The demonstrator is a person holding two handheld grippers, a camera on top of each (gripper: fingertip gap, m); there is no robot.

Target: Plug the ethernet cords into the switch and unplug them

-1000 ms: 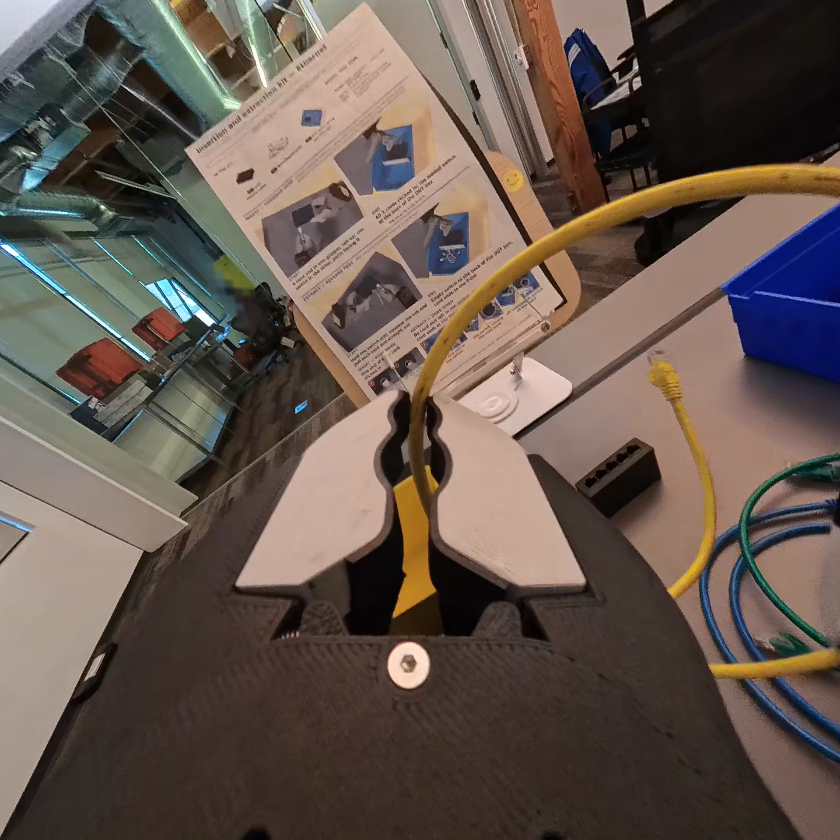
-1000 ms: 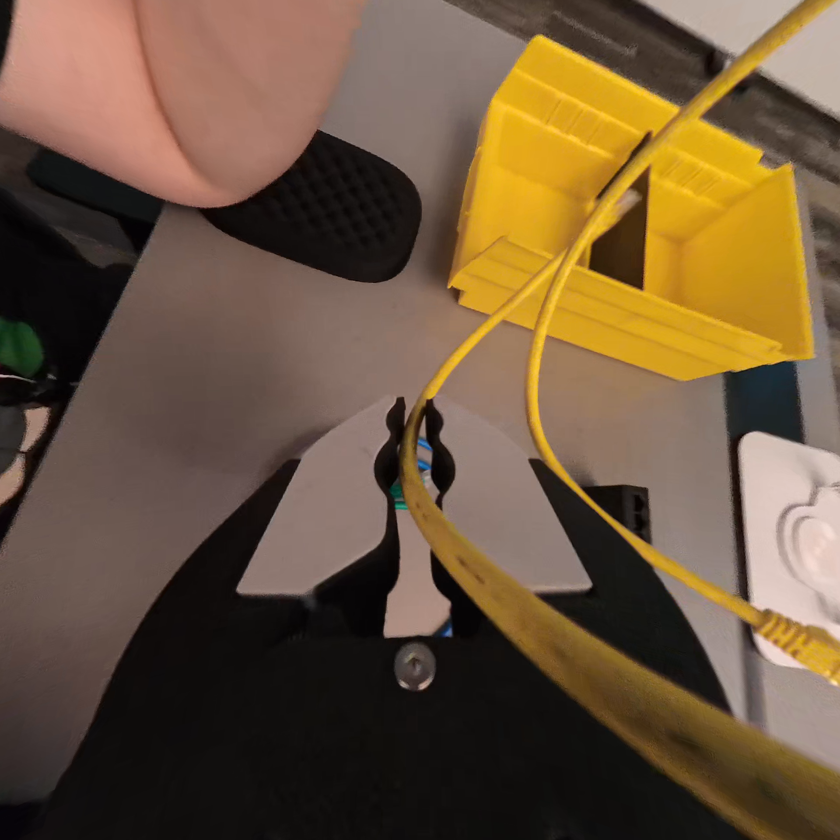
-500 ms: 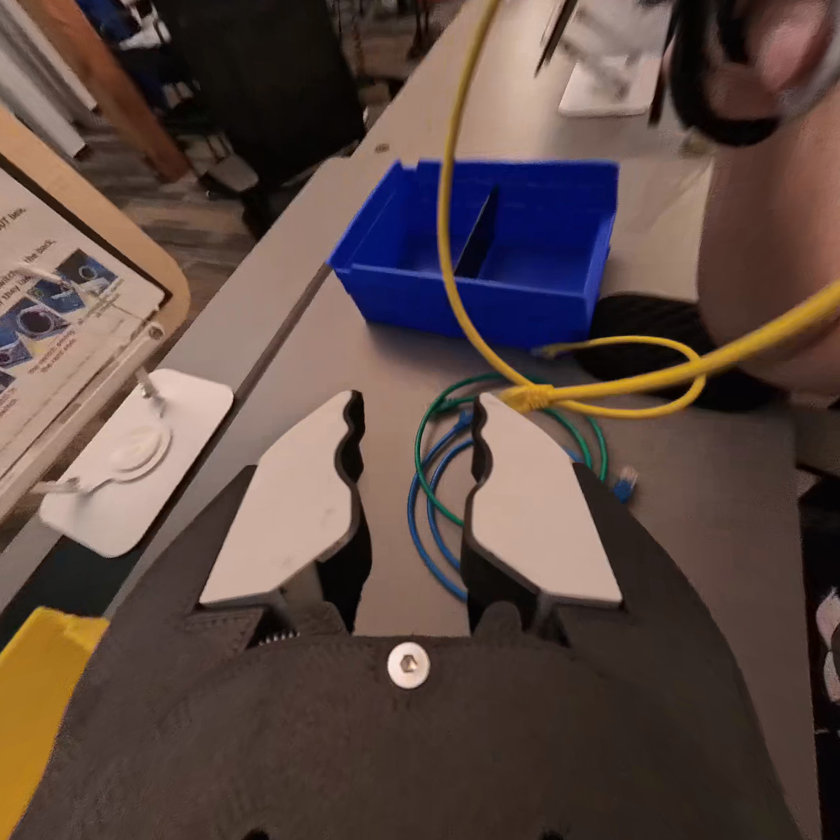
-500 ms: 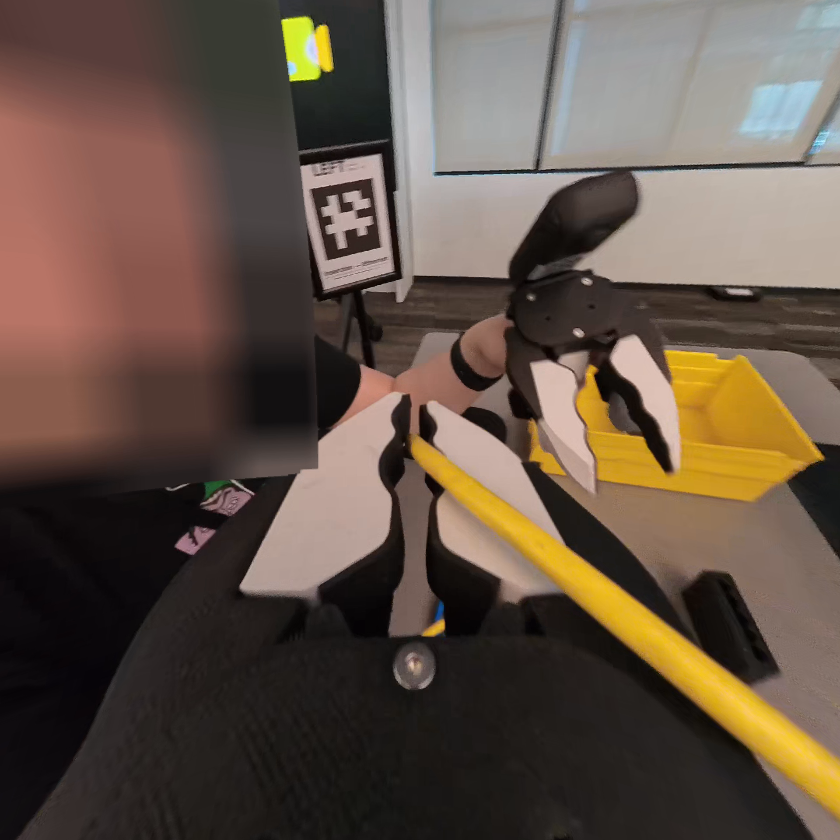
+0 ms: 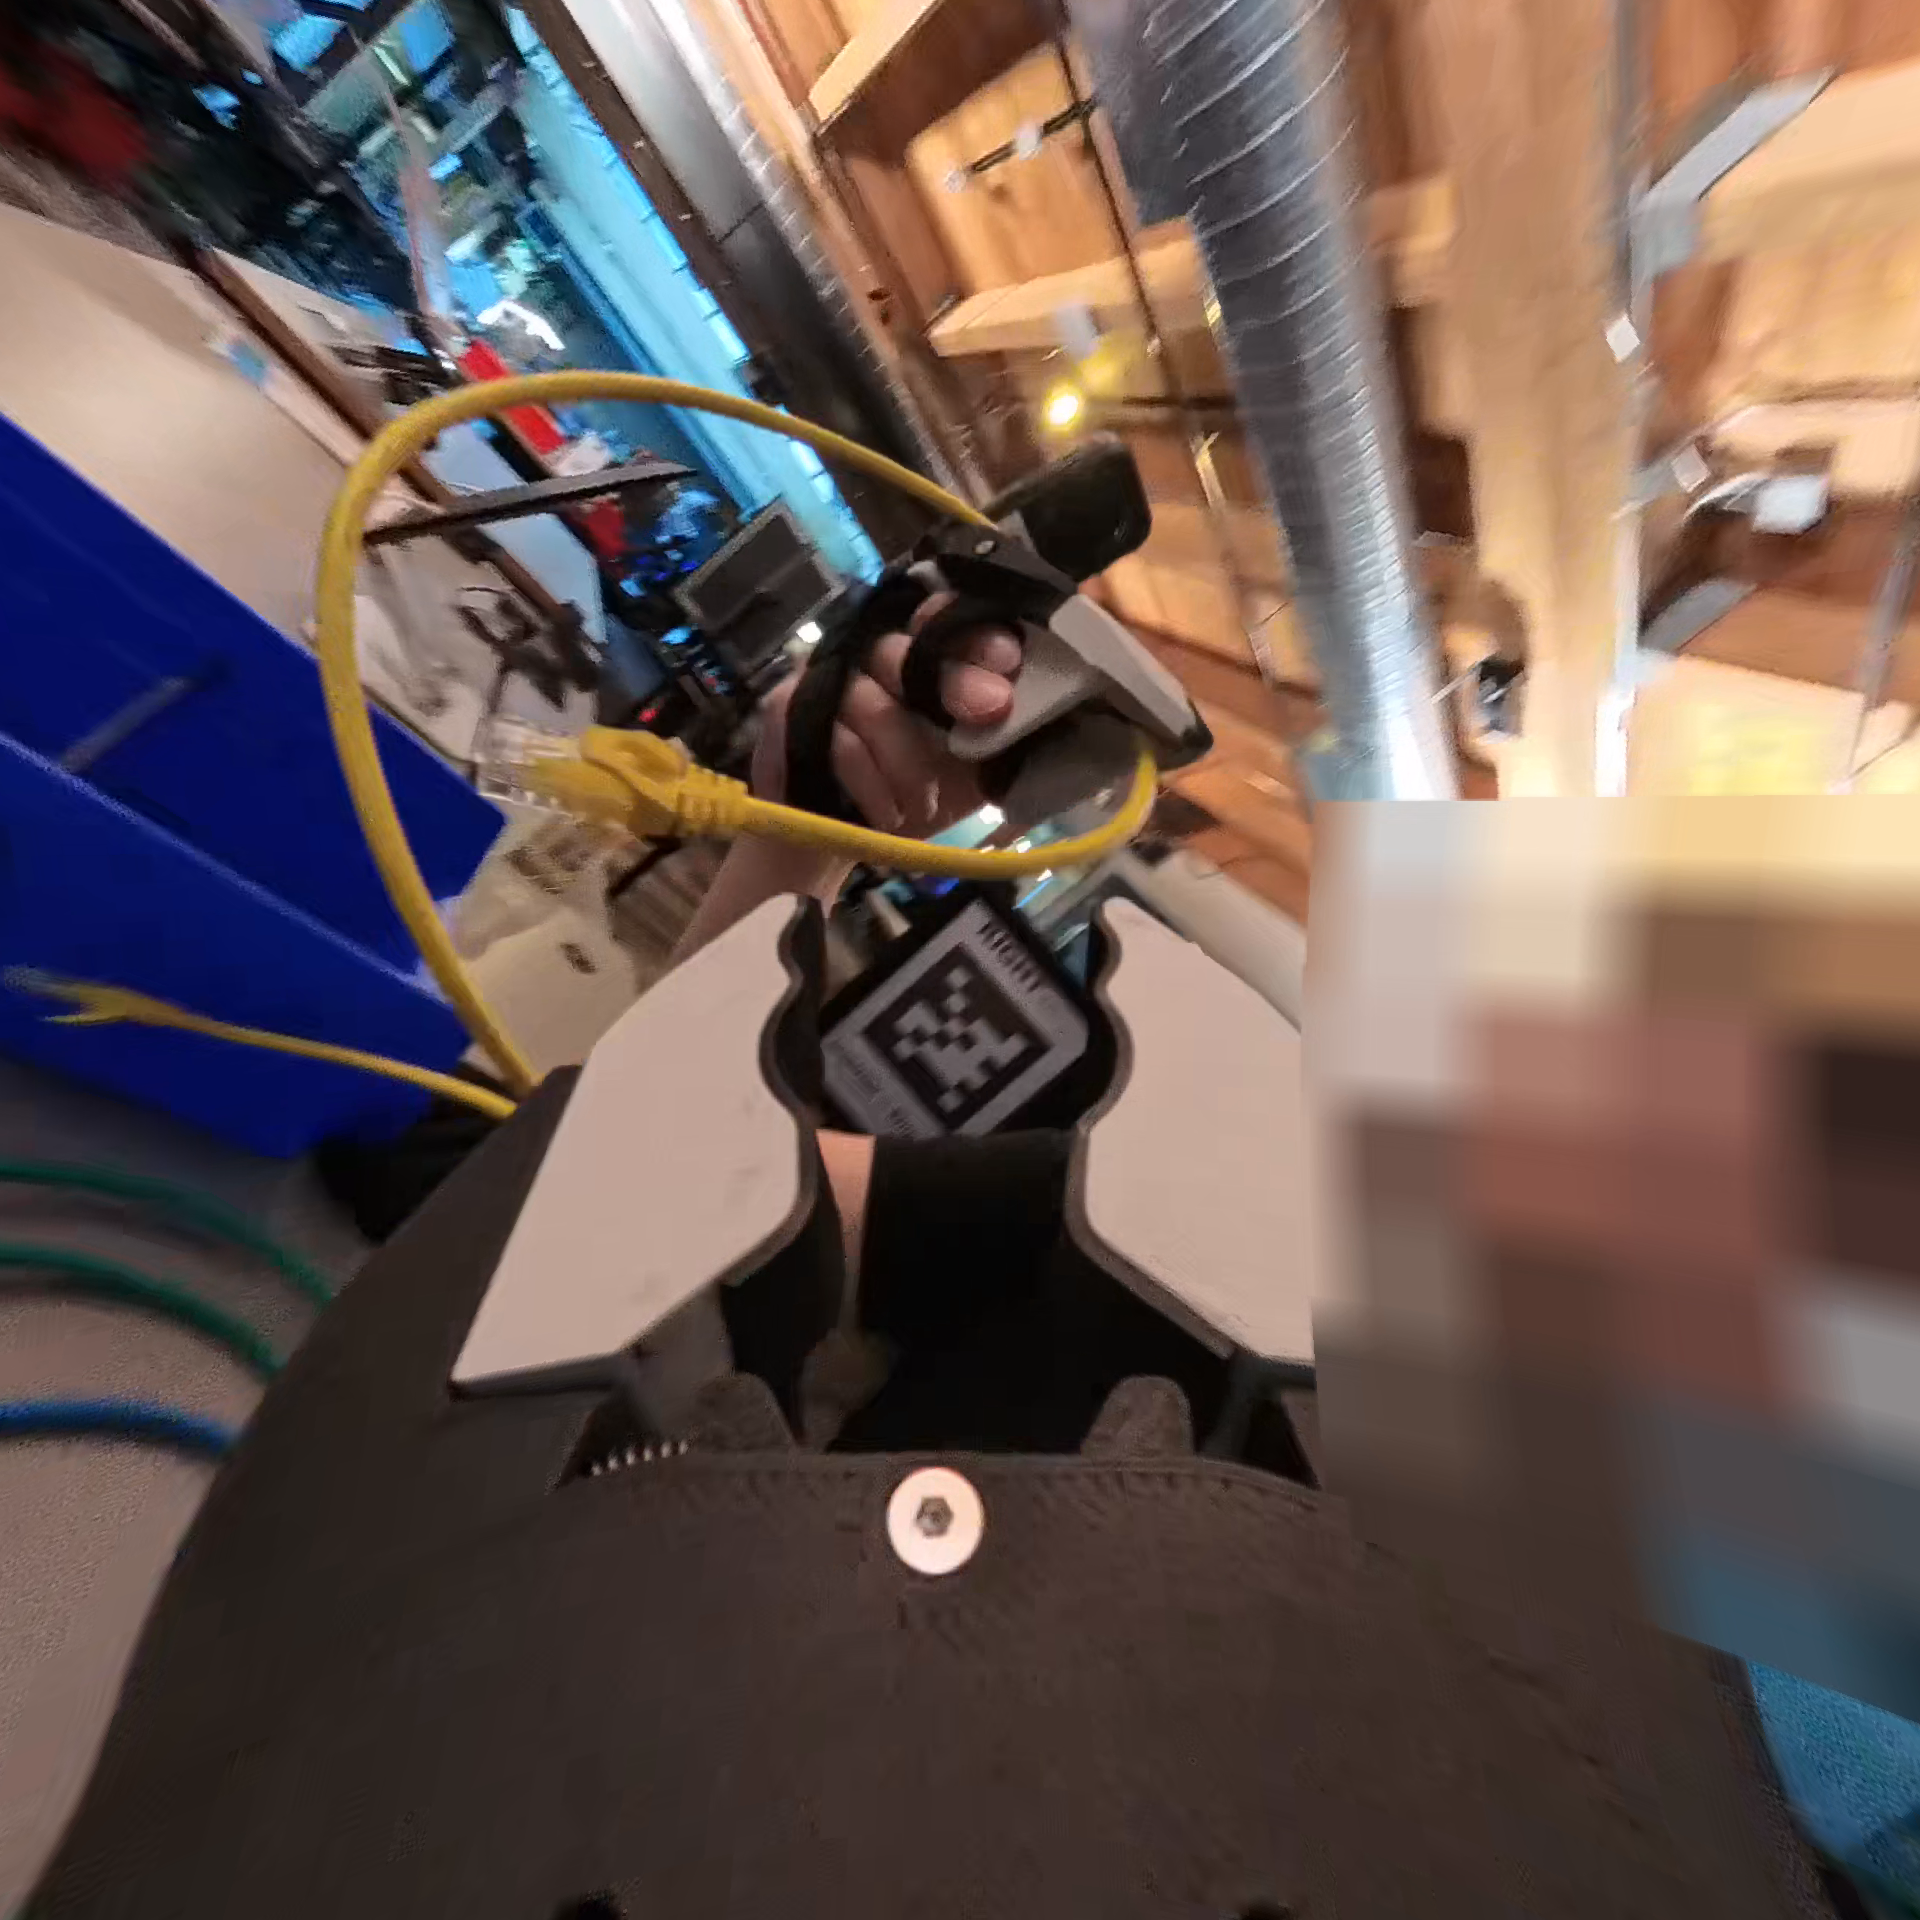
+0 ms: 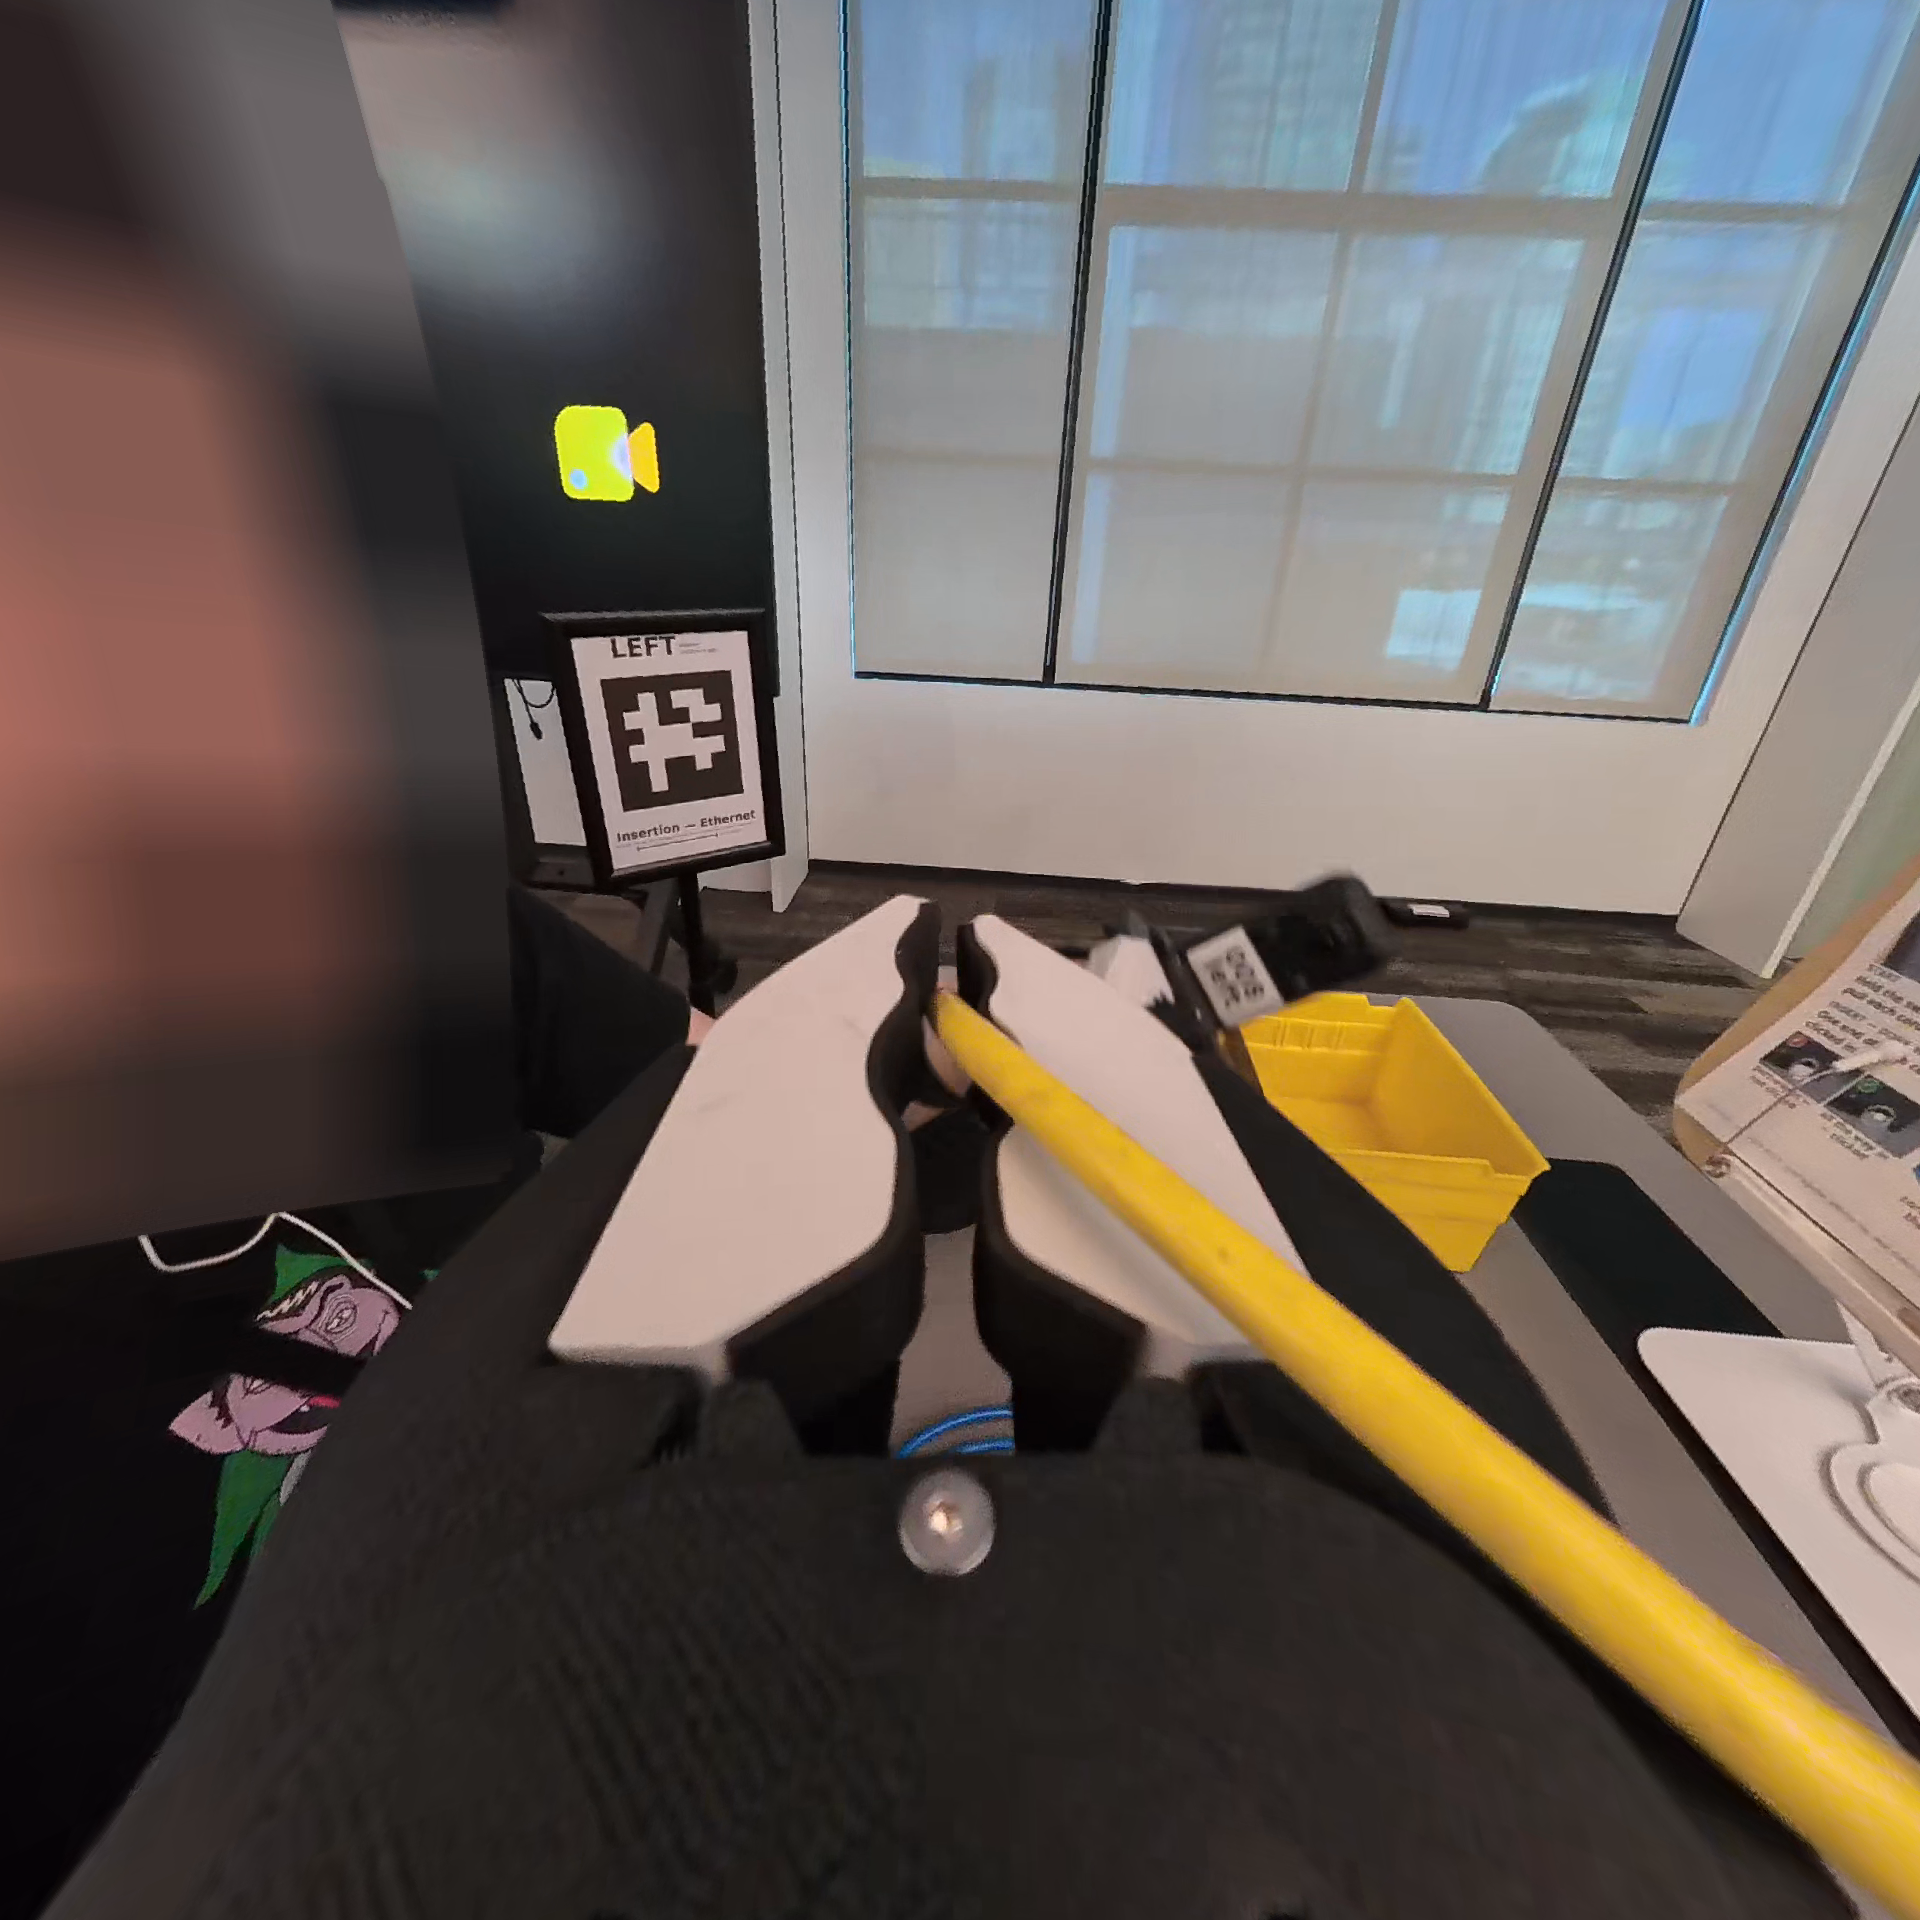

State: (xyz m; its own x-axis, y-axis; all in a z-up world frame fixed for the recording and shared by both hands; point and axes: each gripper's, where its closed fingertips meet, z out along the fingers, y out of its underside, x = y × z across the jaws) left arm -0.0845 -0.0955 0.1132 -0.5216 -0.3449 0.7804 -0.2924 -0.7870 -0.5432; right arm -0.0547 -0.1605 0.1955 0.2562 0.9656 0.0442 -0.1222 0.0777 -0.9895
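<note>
My right gripper [image 6: 948,997] is shut on a yellow ethernet cord [image 6: 1351,1382], which runs back past the lower right of its view. In the left wrist view that gripper [image 5: 1174,732] is raised in a hand. The yellow cord [image 5: 343,665] loops out from both sides of it, and one yellow plug [image 5: 613,774] hangs free in the air. My left gripper [image 5: 945,920] is open and empty, pointing at the right one from below. The switch is in neither view.
A blue bin [image 5: 156,831] stands on the left, with green [image 5: 156,1278] and blue [image 5: 104,1418] cords on the grey table. A yellow bin [image 6: 1382,1122], an instruction board [image 6: 1829,1091] on a white base [image 6: 1787,1455] and a marker sign [image 6: 675,748] are also in view. The left gripper's tips are roughly 12 cm from the right gripper's.
My left gripper let go of the yellow cord and opened, then swung up to face the right gripper. My right gripper stayed shut on the cord and lifted it off the table.
</note>
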